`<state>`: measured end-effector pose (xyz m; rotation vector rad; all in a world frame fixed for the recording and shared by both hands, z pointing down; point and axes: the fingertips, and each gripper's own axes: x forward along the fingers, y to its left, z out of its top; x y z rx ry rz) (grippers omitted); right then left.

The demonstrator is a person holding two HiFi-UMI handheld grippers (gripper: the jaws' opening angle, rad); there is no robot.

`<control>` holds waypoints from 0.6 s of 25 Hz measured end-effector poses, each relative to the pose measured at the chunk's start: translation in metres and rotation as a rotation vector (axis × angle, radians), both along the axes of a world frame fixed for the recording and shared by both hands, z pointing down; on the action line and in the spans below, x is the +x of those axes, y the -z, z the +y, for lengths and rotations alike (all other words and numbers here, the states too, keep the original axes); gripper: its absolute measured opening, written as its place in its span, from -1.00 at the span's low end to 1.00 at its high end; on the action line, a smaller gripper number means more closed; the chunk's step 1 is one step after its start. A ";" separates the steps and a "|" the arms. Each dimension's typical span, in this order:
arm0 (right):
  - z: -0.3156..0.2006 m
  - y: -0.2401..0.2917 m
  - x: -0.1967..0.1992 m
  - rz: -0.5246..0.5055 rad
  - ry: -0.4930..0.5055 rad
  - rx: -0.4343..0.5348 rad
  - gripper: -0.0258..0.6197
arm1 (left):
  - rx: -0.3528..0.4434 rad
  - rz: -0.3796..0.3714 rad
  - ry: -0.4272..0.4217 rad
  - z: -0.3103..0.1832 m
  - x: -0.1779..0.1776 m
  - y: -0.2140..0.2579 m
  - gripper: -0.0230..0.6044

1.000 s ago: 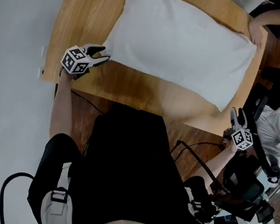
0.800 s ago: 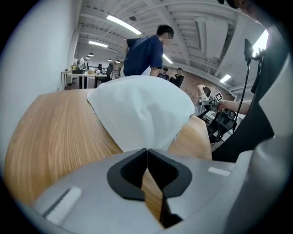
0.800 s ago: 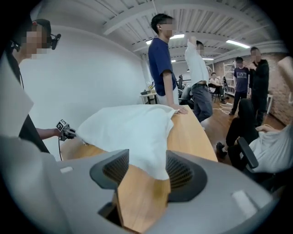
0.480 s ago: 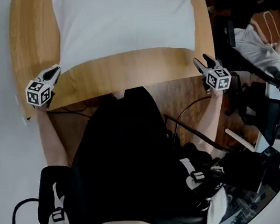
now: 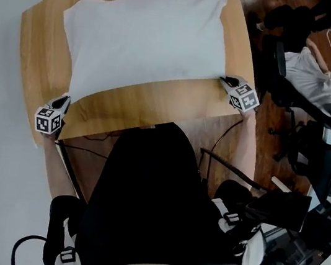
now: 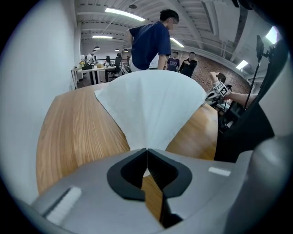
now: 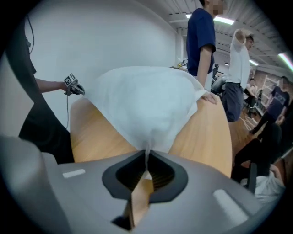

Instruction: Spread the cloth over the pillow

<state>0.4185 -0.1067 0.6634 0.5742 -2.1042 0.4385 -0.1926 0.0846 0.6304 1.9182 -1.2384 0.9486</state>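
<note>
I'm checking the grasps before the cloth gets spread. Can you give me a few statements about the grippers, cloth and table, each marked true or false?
1. The left gripper is shut on a corner of the white cloth. True.
2. The cloth lies on a glass table. False: the table is wooden.
3. The right gripper hangs clear of the cloth. False: a cloth corner sits between its jaws, which are closing on it.
4. A standing person's hand rests at the table's far end, beside the cloth. True.
</note>
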 end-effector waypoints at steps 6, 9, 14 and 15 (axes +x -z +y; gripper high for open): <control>0.010 0.117 0.000 -0.088 0.114 0.040 -0.88 | 0.051 -0.036 0.019 0.007 0.003 0.047 -0.90; 0.015 0.141 0.010 -0.057 0.098 0.060 -0.88 | 0.043 -0.026 0.029 0.014 0.012 0.042 -0.90; 0.020 0.014 0.021 0.156 0.120 -0.103 -0.88 | -0.088 0.029 0.046 0.024 0.022 -0.026 -0.90; 0.019 -0.001 0.021 0.174 0.116 -0.118 -0.87 | -0.109 0.034 0.051 0.021 0.021 -0.036 -0.90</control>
